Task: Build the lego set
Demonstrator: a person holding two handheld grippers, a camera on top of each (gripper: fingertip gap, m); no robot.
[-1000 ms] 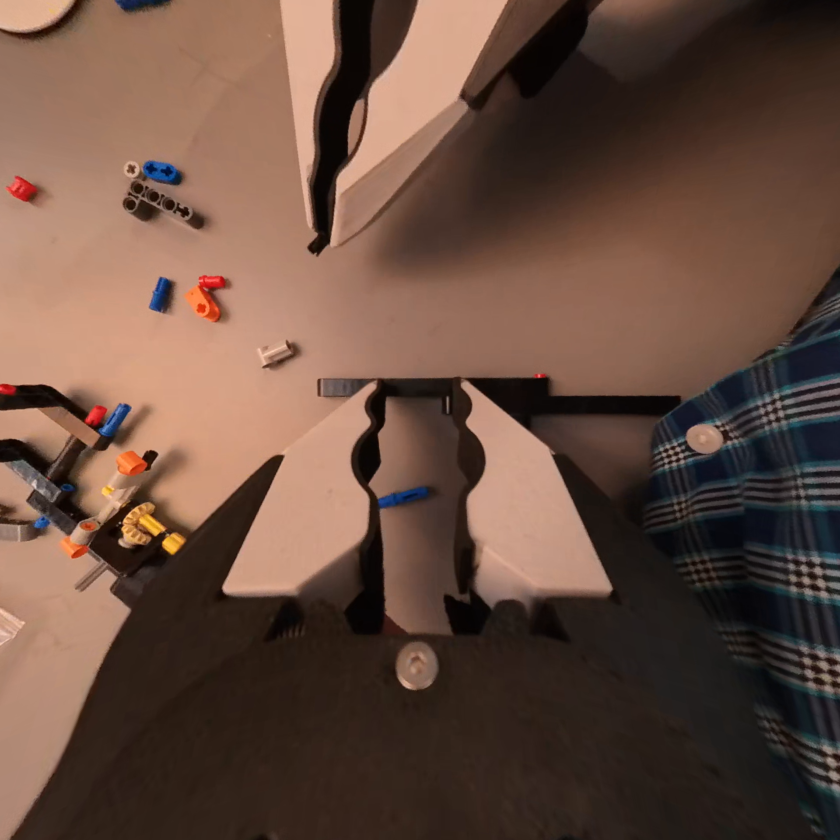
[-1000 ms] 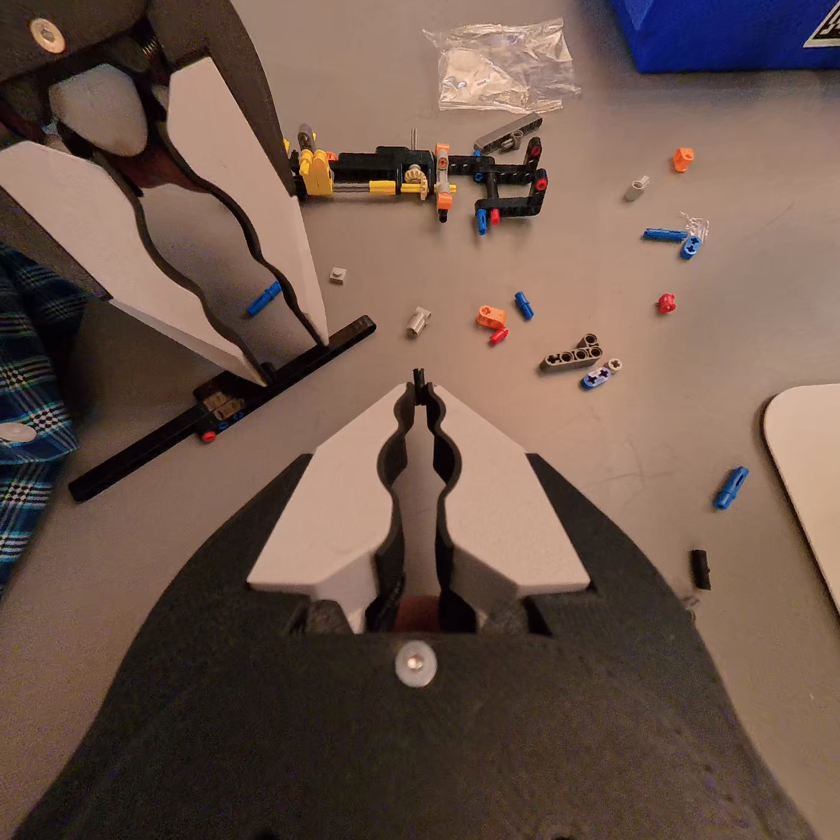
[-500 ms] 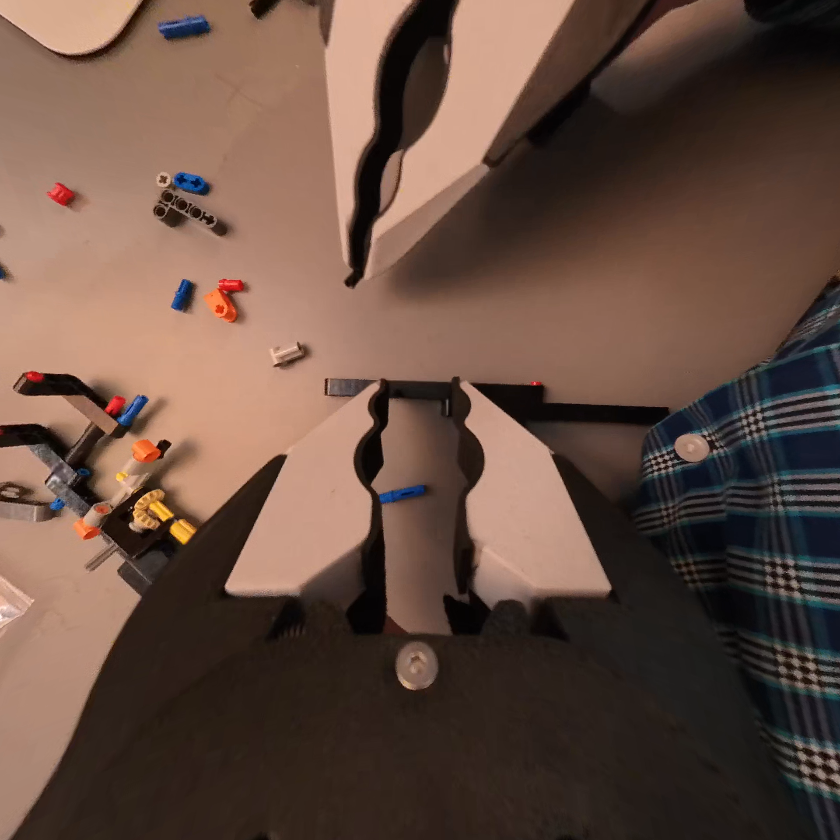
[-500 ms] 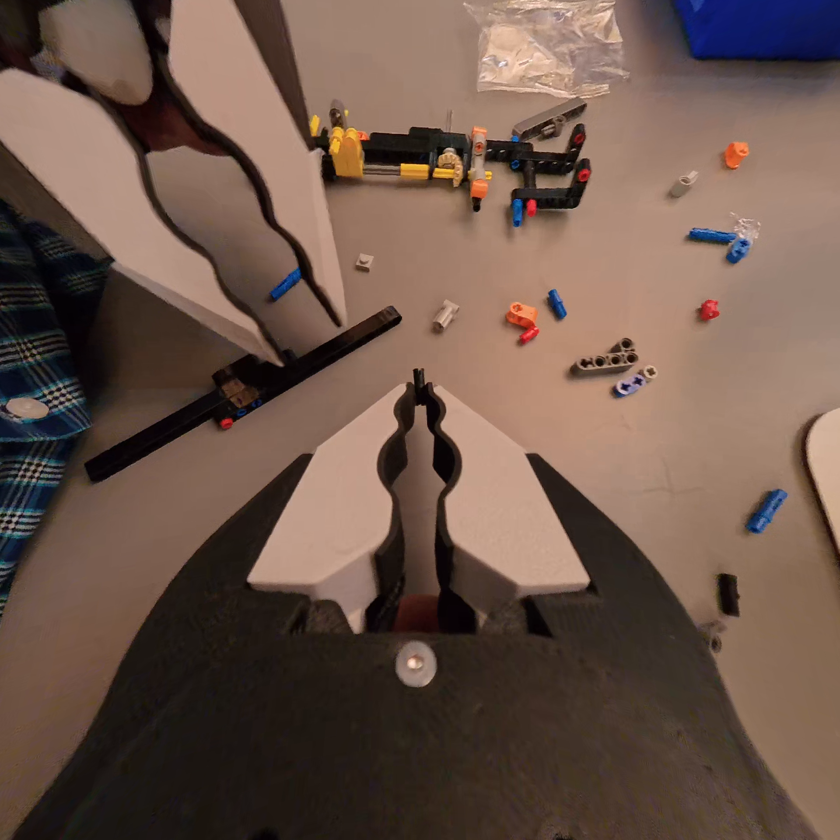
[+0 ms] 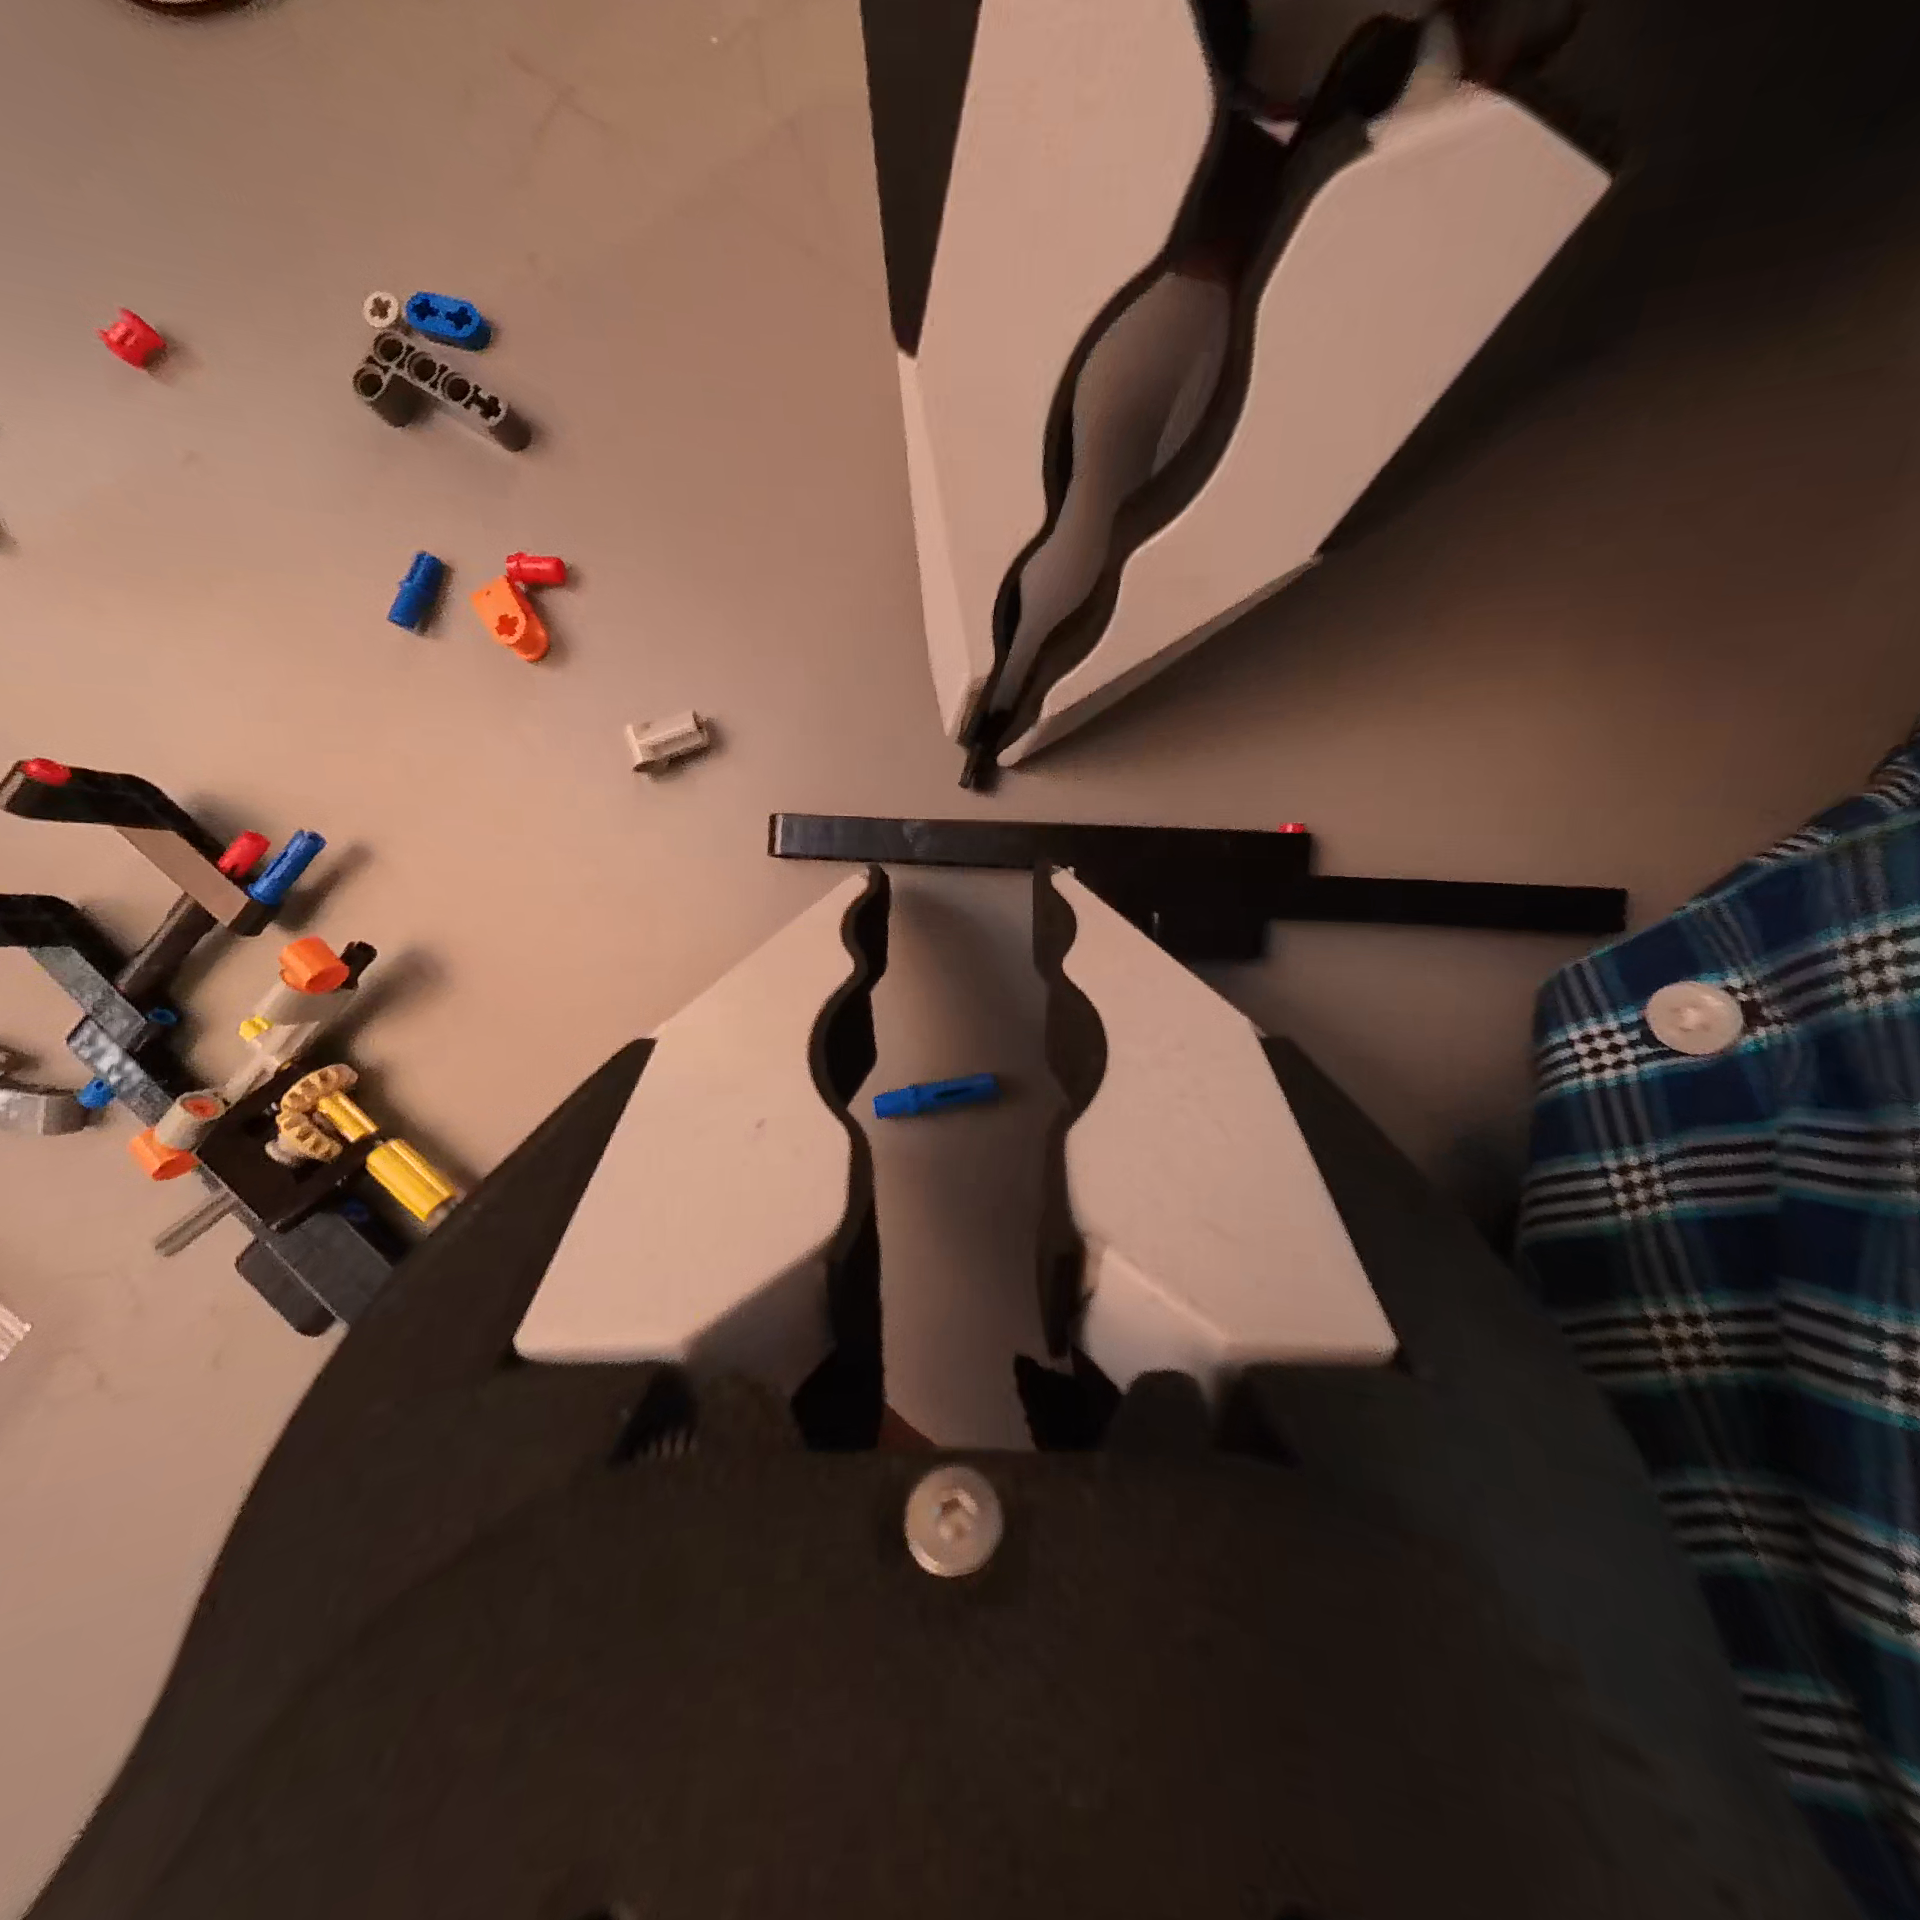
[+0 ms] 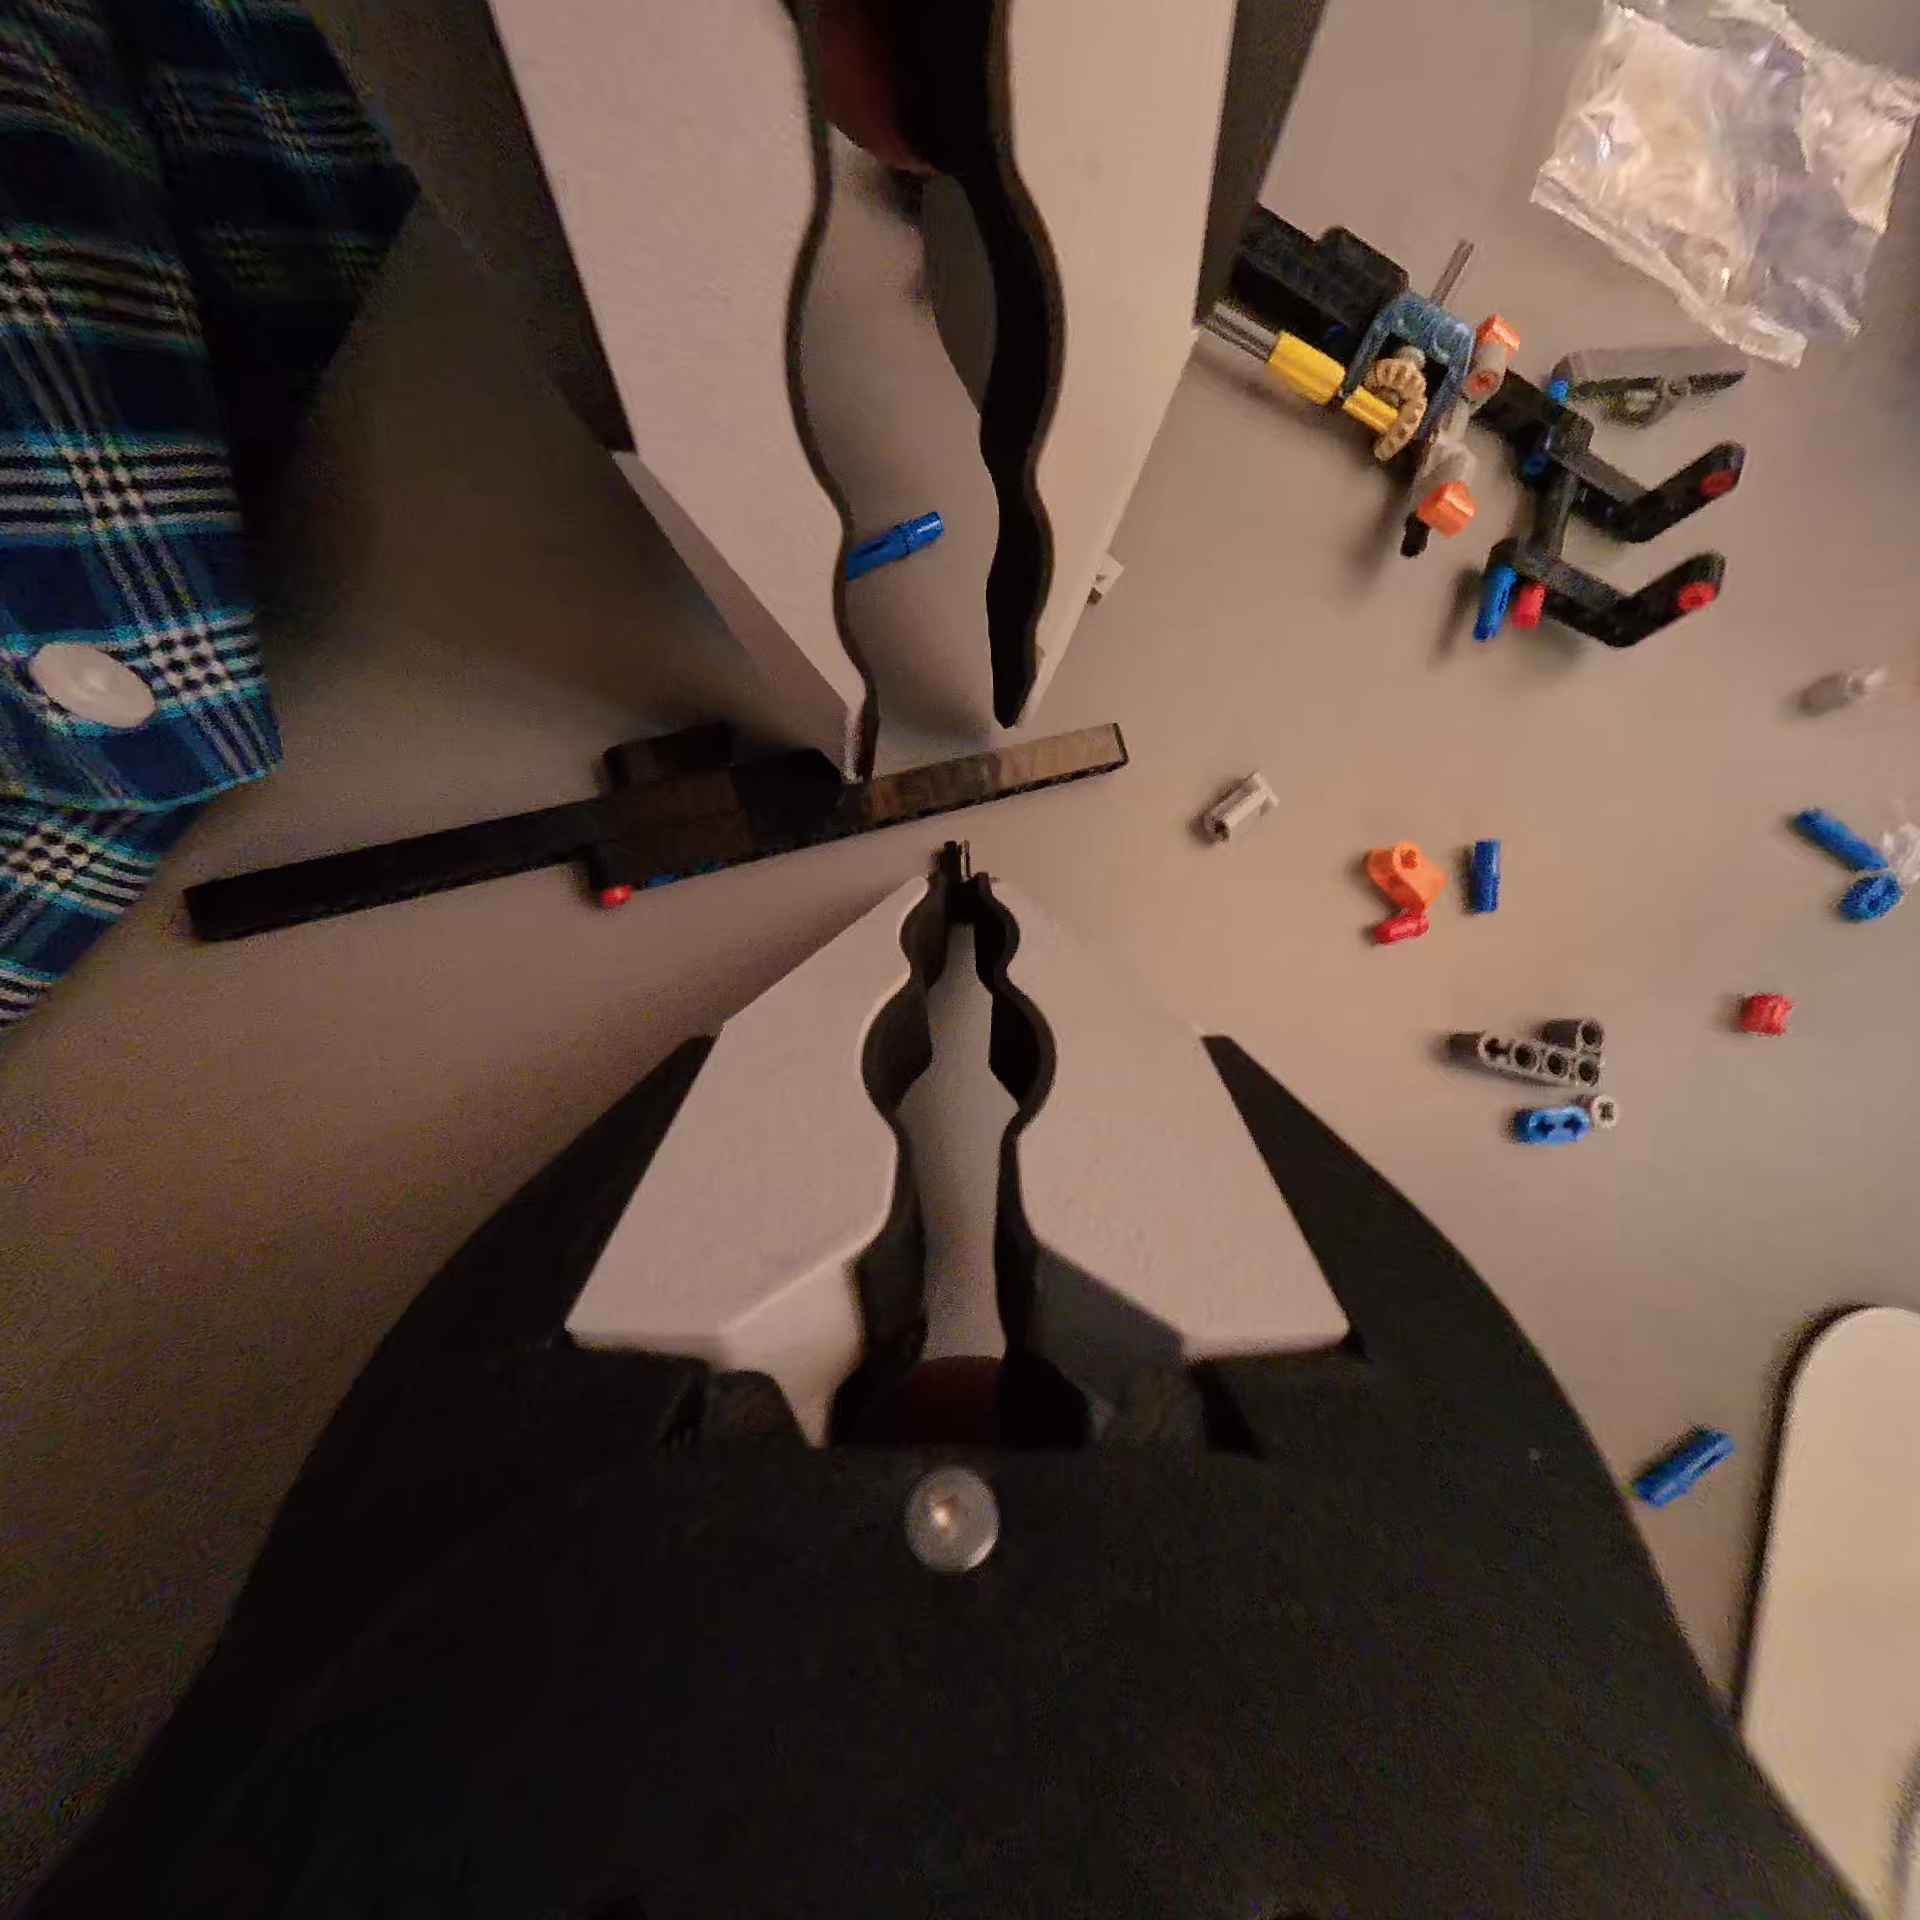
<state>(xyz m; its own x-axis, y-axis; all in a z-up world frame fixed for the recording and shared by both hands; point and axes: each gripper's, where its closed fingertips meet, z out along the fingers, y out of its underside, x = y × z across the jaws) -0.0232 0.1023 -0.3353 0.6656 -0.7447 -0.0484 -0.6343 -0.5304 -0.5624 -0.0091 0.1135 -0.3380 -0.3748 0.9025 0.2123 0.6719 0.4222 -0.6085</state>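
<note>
A long black beam assembly [image 5: 997,836] lies flat on the table; it also shows in the right wrist view [image 6: 416,868]. My left gripper [image 5: 964,878] is open, with its fingertips at the near side of the beam. A blue pin [image 5: 935,1096] lies on the table between its fingers. My right gripper [image 6: 956,878] is shut on a small black pin [image 6: 953,860]. The pin's tip is just short of the beam's side, opposite the left gripper [image 6: 935,732]. The left wrist view shows the right gripper [image 5: 982,753] coming in from above.
A partly built model [image 5: 260,1091] with yellow, orange and tan parts lies to the left; it shows in the right wrist view [image 6: 1455,416]. Loose orange [image 6: 1403,873], blue, red and grey [image 6: 1538,1055] pieces are scattered about. A plastic bag [image 6: 1714,156], a white plate [image 6: 1849,1558] and a plaid sleeve [image 5: 1714,1195] border the area. Less than 4 cm separates the two grippers' tips.
My right gripper, holding the black pin, has moved in toward the black beam and now faces its side closely. The left gripper and the beam have stayed put.
</note>
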